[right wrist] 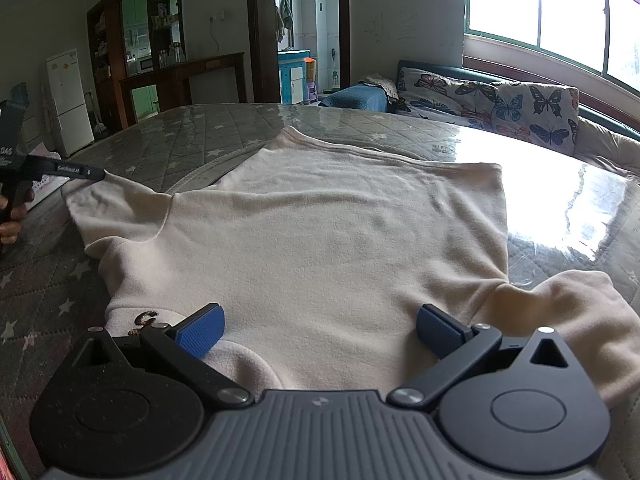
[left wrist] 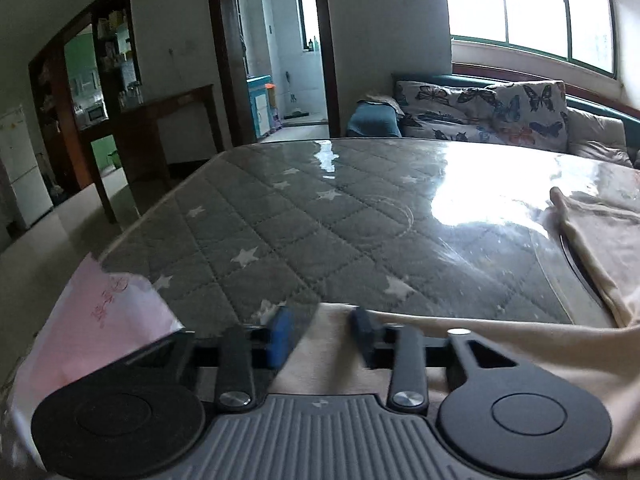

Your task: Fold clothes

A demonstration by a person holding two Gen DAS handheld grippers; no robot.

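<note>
Left wrist — left gripper (left wrist: 322, 334) part-open over cream garment (left wrist: 500, 344).

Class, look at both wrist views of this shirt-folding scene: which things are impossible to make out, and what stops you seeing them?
- Left wrist view: whether the left gripper pinches the cream shirt; its pads are motion-blurred.
- Right wrist view: the dark embroidery on the shirt, partly hidden by the right gripper.
- Right wrist view: the person's hand, cut off by the left edge.
- Left wrist view: red writing on the pink sheet, too blurred to read.
</note>
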